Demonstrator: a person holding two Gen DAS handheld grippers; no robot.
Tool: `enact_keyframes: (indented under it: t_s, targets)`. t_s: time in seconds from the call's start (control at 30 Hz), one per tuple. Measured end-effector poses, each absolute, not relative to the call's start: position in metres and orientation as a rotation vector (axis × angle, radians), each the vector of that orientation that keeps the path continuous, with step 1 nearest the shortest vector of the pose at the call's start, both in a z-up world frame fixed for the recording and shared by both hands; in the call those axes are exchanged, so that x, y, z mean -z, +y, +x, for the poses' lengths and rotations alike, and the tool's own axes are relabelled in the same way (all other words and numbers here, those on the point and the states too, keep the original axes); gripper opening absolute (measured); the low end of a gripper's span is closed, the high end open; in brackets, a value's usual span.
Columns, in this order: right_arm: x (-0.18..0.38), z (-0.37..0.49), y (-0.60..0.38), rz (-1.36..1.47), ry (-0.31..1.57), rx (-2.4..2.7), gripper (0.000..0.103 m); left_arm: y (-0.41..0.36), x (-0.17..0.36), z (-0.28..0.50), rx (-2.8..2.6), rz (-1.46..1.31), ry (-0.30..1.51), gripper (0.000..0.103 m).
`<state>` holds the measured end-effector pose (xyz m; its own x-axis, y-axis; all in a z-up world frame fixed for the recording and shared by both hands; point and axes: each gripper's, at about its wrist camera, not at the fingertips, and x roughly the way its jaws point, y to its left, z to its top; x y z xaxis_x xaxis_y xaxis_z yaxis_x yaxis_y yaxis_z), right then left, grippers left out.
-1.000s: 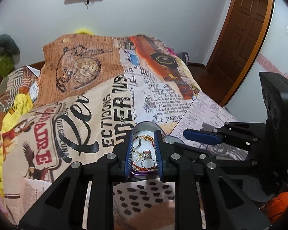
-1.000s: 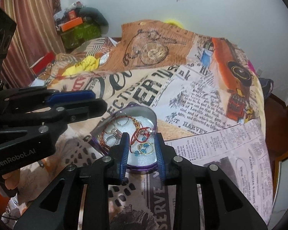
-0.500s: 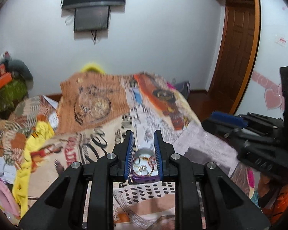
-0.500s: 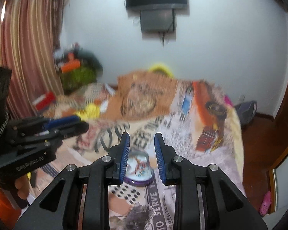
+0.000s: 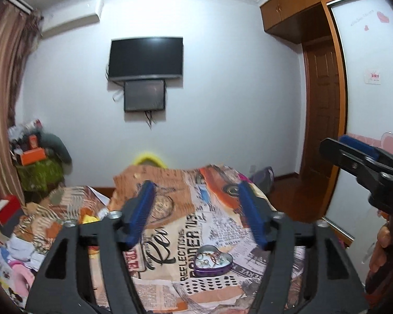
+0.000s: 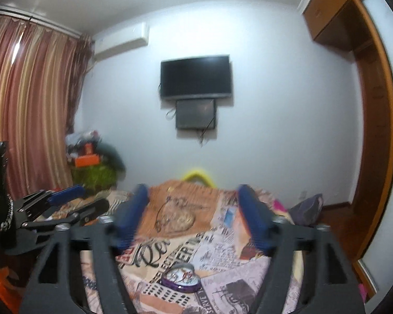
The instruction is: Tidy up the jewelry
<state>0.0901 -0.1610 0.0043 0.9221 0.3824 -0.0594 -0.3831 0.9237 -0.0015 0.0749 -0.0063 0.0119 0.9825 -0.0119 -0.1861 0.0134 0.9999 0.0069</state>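
Both our grippers, left (image 5: 196, 214) and right (image 6: 194, 216), have lifted and spread wide open, leaving one heart tin (image 5: 213, 261) at six o'clock on one bed (image 5: 170, 235).

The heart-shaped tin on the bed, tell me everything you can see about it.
The heart-shaped tin is small, with a purple metal-looking wall and a silvery inside. It has no lid on and lies flat on the printed bedspread. Inside is a tangle of jewelry: rings, red and gold strands. Neither gripper touches it.

"REFLECTIONS", "SERVE" on bedspread (image 5: 186, 238) print; other txt illegible.
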Motion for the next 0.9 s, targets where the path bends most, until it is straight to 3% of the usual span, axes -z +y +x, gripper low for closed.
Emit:
enact_keyframes:
  t_s: [0.1, 0.27, 0.9]
  targets:
    - [-0.003, 0.09, -0.158, -0.012, 0.044, -0.358, 0.086, -0.009, -0.011, 0.066, -0.017, 0.018, 0.155, 0.094]
    - [0.001, 0.089, -0.155, 0.001, 0.046, -0.308, 0.103, -0.01, -0.011, 0.061, -0.035, 0.014, 0.145, 0.097]
    - [0.011, 0.078, -0.163, -0.009, 0.085, -0.307, 0.103, -0.006, -0.006, 0.06, -0.033, -0.023, 0.17, 0.099]
